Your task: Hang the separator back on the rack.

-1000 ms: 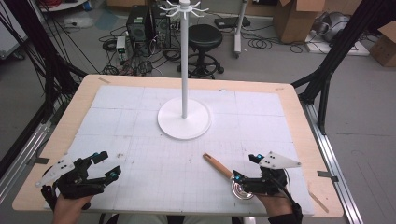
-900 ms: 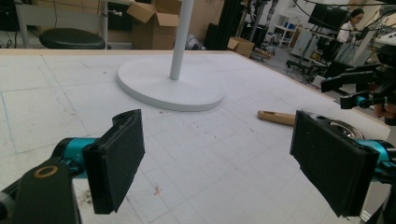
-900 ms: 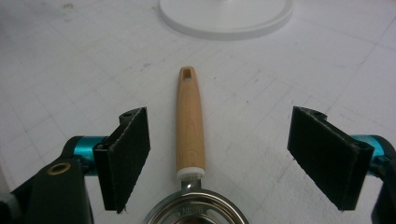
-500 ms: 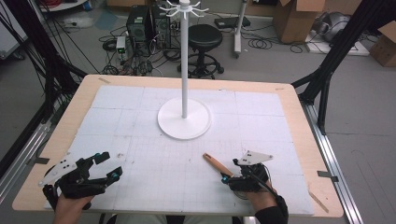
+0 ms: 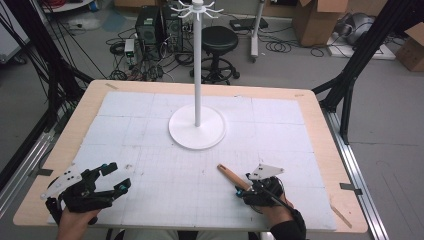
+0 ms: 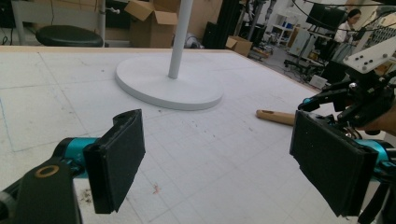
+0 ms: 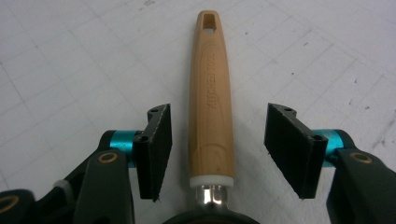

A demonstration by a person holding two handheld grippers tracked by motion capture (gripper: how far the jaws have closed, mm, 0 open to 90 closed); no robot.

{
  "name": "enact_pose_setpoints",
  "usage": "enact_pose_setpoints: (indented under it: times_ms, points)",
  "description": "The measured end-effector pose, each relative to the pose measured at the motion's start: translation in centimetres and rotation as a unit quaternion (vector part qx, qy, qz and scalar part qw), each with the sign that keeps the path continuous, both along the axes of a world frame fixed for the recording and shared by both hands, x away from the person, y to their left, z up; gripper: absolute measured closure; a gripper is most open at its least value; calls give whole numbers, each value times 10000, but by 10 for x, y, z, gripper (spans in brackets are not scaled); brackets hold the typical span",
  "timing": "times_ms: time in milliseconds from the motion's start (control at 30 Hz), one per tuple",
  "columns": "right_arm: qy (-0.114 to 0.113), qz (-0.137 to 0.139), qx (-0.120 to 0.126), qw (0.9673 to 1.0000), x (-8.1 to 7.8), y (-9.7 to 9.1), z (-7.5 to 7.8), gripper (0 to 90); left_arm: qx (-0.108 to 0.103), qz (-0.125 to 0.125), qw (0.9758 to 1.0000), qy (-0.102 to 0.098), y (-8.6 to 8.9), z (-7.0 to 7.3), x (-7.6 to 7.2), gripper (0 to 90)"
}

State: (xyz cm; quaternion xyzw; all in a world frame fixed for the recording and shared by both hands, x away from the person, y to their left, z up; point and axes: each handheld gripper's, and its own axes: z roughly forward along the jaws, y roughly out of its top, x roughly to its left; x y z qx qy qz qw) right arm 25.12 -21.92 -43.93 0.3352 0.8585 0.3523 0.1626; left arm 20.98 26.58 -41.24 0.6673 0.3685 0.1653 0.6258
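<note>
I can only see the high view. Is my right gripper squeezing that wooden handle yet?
Observer: Not yet. In the right gripper view, the right gripper has the wooden handle between its pads, with a gap on each side. The jaws have just been closing.
Operator: Is anything written on it?
Observer: Yes, letters are stamped along it, but they are too blurry to read.
Operator: What's at the ends?
Observer: The far end has a slot-shaped hole. The near end has a white collar and then a metal neck.
</note>
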Motion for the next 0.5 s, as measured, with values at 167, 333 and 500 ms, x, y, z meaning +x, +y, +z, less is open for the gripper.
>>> enact_pose_setpoints:
  times_ms: [167, 333, 500]
  points:
    - [-107, 17, -74, 9999, -1, -1, 0, 449, -15, -3, 10000, 6, 0, 0, 0, 184]
    - [-84, 59, -131, 9999, -2, 0, -1, 470, -21, 7, 10000, 14, 0, 0, 0, 185]
    - [-79, 94, -121, 9999, -3, 0, -2, 512, -39, 5, 10000, 17, 0, 0, 0, 185]
